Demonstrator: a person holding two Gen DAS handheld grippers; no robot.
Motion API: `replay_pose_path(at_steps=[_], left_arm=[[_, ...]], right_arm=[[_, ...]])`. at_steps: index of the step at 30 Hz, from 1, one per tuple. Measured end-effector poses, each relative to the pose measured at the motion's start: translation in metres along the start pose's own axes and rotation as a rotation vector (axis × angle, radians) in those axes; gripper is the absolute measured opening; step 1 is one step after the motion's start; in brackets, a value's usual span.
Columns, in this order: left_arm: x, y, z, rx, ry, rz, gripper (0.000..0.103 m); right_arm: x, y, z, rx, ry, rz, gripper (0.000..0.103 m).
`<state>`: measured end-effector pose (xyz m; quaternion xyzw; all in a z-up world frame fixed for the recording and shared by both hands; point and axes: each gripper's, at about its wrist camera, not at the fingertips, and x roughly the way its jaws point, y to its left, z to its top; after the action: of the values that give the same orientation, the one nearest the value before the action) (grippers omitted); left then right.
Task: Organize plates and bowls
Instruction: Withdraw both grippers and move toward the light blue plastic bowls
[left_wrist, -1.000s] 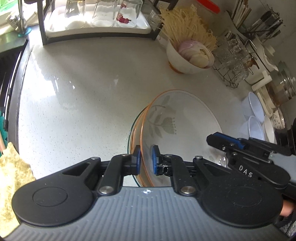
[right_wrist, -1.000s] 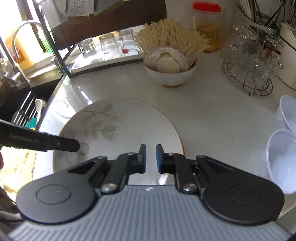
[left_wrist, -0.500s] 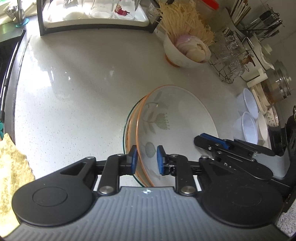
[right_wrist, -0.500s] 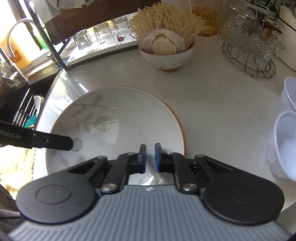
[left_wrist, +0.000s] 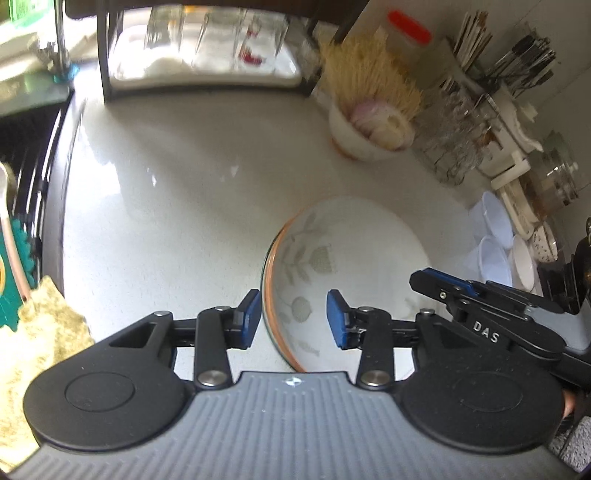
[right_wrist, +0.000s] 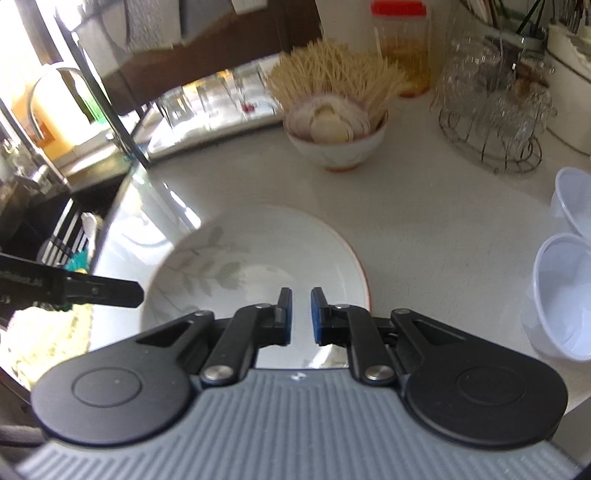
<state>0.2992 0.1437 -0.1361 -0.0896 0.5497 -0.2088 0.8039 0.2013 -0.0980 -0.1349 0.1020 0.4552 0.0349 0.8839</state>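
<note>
Since a second ago the left gripper (left_wrist: 293, 319) has let go, its pads now spread either side of the plate (left_wrist: 351, 258) rim, touching nothing; the plate lies on the counter (left_wrist: 177, 206), seemingly atop a glass one; right gripper (right_wrist: 300, 314) hovers over the near rim, jaws narrowly parted, holding nothing. Best now to back both straight off without nudging the rim, then fetch the bowls (right_wrist: 565, 288) at right.

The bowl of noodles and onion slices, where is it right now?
The bowl of noodles sits at the counter's back, between the glass rack and wire basket.
</note>
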Motion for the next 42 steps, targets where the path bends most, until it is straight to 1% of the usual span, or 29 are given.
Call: replay_pose_path(at_steps=[3,8,12,16,19,25,26,27,29,31,35,38,42], left_arm=[[-0.019,-0.011,0.006,0.017,-0.058,-0.008,0.044],[-0.052,-0.037,0.015,0.075,-0.164,-0.021,0.044],[-0.073,-0.053,0.019,0.094,-0.219,-0.047,0.044],[-0.085,-0.066,0.021,0.119,-0.244,-0.065,0.044],[-0.089,-0.076,0.021,0.148,-0.261,-0.064,0.044],[-0.081,-0.088,0.022,0.179,-0.251,-0.089,0.045],[-0.078,-0.09,0.022,0.182,-0.245,-0.09,0.046],[-0.076,-0.092,0.022,0.186,-0.241,-0.092,0.046],[-0.072,-0.099,0.023,0.196,-0.236,-0.094,0.048],[-0.068,-0.109,0.024,0.208,-0.235,-0.09,0.051],[-0.058,-0.132,0.025,0.22,-0.24,-0.073,0.058],[-0.048,-0.151,0.026,0.195,-0.235,-0.066,0.06],[-0.033,-0.184,0.028,0.199,-0.231,-0.061,0.06]], right_arm=[[-0.02,0.0,0.011,0.01,-0.05,0.007,0.013],[-0.062,0.003,0.03,0.015,-0.14,0.015,0.014],[-0.089,0.005,0.037,0.025,-0.199,0.002,0.016],[-0.11,0.007,0.039,0.023,-0.25,-0.042,0.016],[-0.121,0.006,0.036,0.039,-0.275,-0.077,0.016],[-0.13,-0.005,0.029,0.091,-0.292,-0.139,0.017],[-0.13,-0.007,0.028,0.099,-0.292,-0.15,0.018],[-0.132,-0.01,0.027,0.106,-0.29,-0.153,0.024],[-0.133,-0.018,0.026,0.124,-0.297,-0.161,0.058],[-0.135,-0.027,0.025,0.138,-0.31,-0.17,0.071],[-0.137,-0.054,0.027,0.147,-0.309,-0.172,0.073],[-0.143,-0.08,0.026,0.175,-0.3,-0.165,0.073],[-0.146,-0.118,0.02,0.22,-0.275,-0.175,0.073]])
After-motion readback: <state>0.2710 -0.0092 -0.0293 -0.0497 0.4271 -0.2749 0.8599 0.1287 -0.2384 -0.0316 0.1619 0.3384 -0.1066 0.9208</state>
